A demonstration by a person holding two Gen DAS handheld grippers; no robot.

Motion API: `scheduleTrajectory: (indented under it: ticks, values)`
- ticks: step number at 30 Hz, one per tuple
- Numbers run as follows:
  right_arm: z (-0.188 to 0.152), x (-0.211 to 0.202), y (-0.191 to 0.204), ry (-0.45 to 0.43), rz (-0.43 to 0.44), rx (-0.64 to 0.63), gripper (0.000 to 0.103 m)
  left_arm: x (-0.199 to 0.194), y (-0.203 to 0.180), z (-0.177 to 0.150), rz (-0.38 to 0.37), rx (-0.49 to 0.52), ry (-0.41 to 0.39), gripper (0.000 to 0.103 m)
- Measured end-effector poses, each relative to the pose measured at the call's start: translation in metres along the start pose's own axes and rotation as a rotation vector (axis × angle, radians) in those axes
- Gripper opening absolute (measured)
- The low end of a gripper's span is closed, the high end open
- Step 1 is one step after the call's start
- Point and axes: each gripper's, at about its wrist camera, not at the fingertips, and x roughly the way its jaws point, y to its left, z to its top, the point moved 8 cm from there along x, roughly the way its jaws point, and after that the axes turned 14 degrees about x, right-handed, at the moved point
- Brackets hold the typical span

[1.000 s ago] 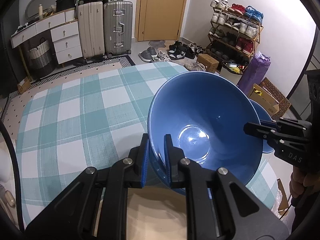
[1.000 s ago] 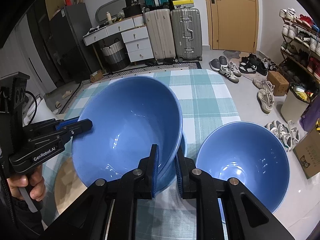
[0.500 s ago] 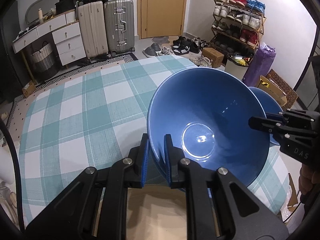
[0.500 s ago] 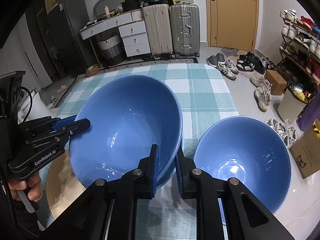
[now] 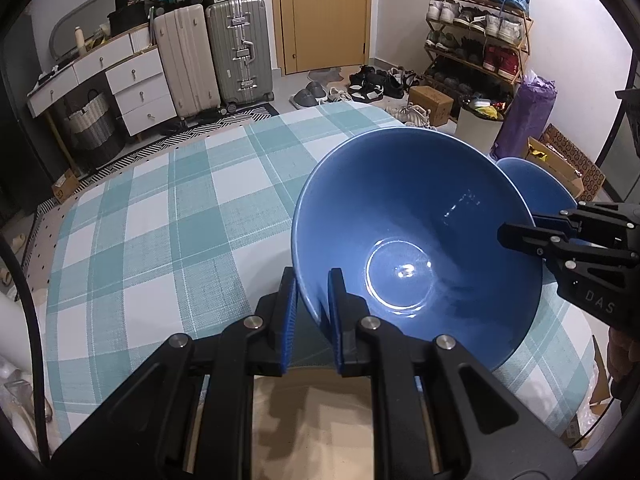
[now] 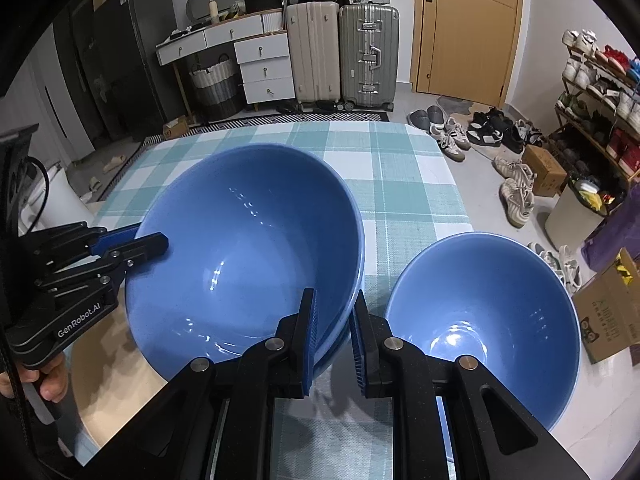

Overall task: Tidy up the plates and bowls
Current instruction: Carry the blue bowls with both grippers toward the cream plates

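Observation:
My left gripper (image 5: 312, 280) is shut on the near rim of a large blue bowl (image 5: 400, 208). That bowl (image 6: 248, 248) sits nested in a second blue bowl (image 6: 338, 340), of which only the rim shows beneath it. My right gripper (image 6: 332, 308) is shut on the stacked rims on the opposite side; whether it pinches one rim or both I cannot tell. Each gripper shows in the other's view: the right gripper (image 5: 516, 232) and the left gripper (image 6: 152, 240). A third blue bowl (image 6: 480, 312) stands alone on the checked tablecloth (image 6: 400, 168) to the right, partly hidden as the third bowl (image 5: 536, 188).
The cloth (image 5: 160, 240) covers most of the table; bare wood (image 5: 312, 420) shows at the near edge. On the floor beyond lie shoes (image 6: 516, 188) and a cardboard box (image 6: 612, 304). Suitcases (image 5: 236, 52) and drawers (image 5: 136, 84) stand at the back wall.
The upper bowl has come down with my left gripper and levelled into the lower bowl. My right gripper has stayed on the rim.

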Motion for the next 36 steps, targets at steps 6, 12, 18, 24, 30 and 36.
scheduleTrajectory:
  ticks: [6, 12, 18, 24, 30, 36]
  values:
    - [0.000, 0.004, -0.001, -0.005, -0.027, -0.018, 0.016, 0.004, -0.004, -0.003, 0.010, 0.018, 0.008, 0.011]
    - [-0.003, 0.008, -0.002, -0.008, -0.047, -0.035, 0.016, 0.008, -0.005, -0.006, 0.012, 0.022, 0.019, 0.011]
    - [-0.004, 0.009, -0.005, -0.007, -0.052, -0.035, 0.016, 0.011, -0.006, -0.007, 0.012, 0.025, 0.025, 0.012]
    - [-0.005, 0.013, -0.010, -0.005, -0.071, -0.040, 0.016, 0.013, -0.004, -0.010, 0.006, 0.020, 0.030, 0.012]
    - [-0.005, 0.016, -0.014, -0.002, -0.071, -0.040, 0.016, 0.018, 0.003, -0.014, -0.022, -0.005, 0.038, 0.012]
    - [-0.001, 0.013, -0.014, -0.005, -0.055, -0.033, 0.021, 0.017, 0.007, -0.017, -0.044, -0.034, 0.046, 0.013]
